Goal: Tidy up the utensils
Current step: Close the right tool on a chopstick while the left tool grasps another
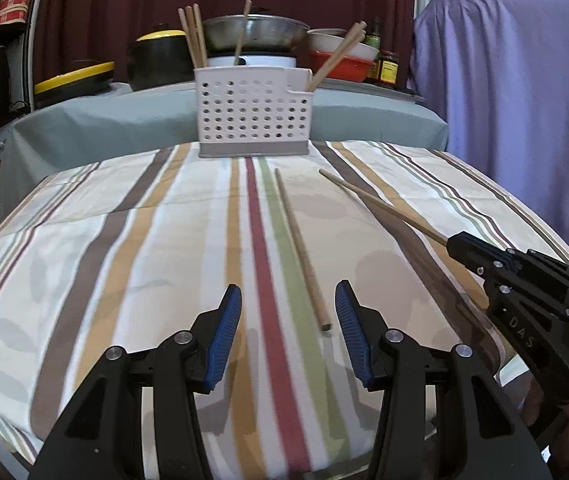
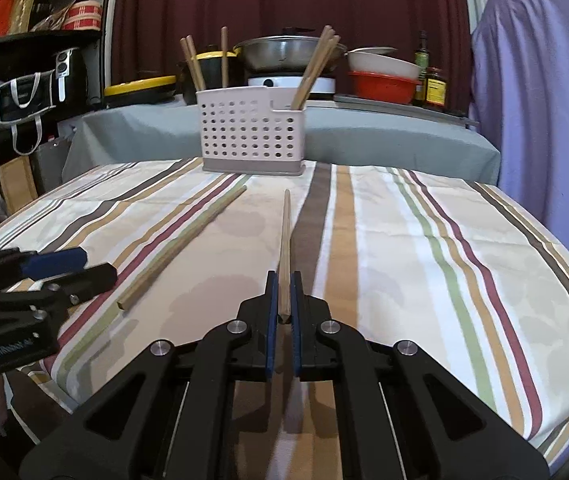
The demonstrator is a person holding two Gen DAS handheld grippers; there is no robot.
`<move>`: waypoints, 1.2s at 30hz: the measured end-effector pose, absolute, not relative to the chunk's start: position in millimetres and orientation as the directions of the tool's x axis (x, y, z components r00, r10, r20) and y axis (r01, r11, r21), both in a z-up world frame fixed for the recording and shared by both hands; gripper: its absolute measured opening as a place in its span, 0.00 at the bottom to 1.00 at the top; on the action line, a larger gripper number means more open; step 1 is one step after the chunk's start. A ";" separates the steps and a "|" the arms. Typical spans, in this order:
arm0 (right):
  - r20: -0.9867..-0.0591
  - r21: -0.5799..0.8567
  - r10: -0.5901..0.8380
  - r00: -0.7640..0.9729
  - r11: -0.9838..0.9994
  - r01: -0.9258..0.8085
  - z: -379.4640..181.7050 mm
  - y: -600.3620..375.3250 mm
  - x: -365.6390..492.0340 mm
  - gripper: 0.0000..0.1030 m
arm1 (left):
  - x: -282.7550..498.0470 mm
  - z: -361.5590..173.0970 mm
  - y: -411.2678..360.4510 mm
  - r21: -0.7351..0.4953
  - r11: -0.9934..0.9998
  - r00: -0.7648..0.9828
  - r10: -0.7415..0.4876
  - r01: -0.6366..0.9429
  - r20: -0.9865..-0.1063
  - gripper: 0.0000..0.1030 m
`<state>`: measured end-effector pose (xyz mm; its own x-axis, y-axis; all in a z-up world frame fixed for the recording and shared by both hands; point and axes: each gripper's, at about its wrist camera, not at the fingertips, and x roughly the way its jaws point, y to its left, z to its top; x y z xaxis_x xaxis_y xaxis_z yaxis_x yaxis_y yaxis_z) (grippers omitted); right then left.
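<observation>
Presently, the right claw [image 2: 284,300] is clamped on the near end of a wooden chopstick [image 2: 285,240], its blue pads pressing both sides; the stick points ahead toward the white perforated utensil holder [image 2: 252,136]. Whether the far tip touches the cloth cannot be judged from this angle. The left claw [image 1: 288,316] stands partly open with nothing between its pads. A second chopstick [image 1: 300,252] lies flat on the striped cloth of the surface [image 1: 124,240], its near end just inside the left claw's right pad, not gripped. The holder stands upright at the far edge of the surface, with several chopsticks leaning in its left, middle and right compartments. Behind it, on a grey-covered ledge, sit a metal wok [image 1: 254,34], black pots and stacked bowls.
</observation>
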<state>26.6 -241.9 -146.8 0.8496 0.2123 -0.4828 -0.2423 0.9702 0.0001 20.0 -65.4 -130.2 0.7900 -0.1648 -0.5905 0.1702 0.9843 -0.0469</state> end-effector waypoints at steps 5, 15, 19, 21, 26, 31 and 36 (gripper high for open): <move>-0.479 0.037 0.229 0.848 0.970 -0.241 -149.7 -253.0 26.4 0.06 | 22.9 -136.2 -77.7 -0.034 0.983 0.787 -0.166 0.181 -0.594 0.37; -0.469 0.085 0.263 0.843 0.964 -0.254 -154.1 -262.3 26.5 0.06 | 30.3 -147.4 -89.3 0.003 0.984 0.768 -0.137 0.178 -0.625 0.26; -0.467 0.094 0.271 0.842 0.962 -0.257 -154.2 -263.4 26.8 0.06 | 30.8 -147.8 -90.8 0.020 0.985 0.772 -0.123 0.173 -0.623 0.18; -0.467 0.096 0.272 0.841 0.962 -0.257 -154.2 -263.6 27.0 0.06 | 30.6 -147.8 -91.7 0.023 0.984 0.772 -0.123 0.176 -0.623 0.14; -0.468 0.095 0.272 0.841 0.961 -0.259 -154.3 -263.6 27.0 0.06 | 30.0 -148.3 -93.4 0.031 0.984 0.775 -0.121 0.178 -0.621 0.10; -0.464 0.090 0.272 0.843 0.961 -0.260 -153.0 -262.4 25.4 0.06 | 29.6 -148.2 -90.9 0.034 0.985 0.778 -0.112 0.168 -0.618 0.07; -0.451 0.081 0.267 0.852 0.962 -0.259 -148.2 -260.7 22.9 0.06 | 25.6 -141.0 -84.7 0.031 0.988 0.794 -0.104 0.153 -0.599 0.07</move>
<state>22.9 -260.7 -148.2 0.8515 0.2674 -0.4510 -0.2594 0.9624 0.0808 25.6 -84.7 -141.0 0.7941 -0.1037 -0.5989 0.1527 0.9878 0.0313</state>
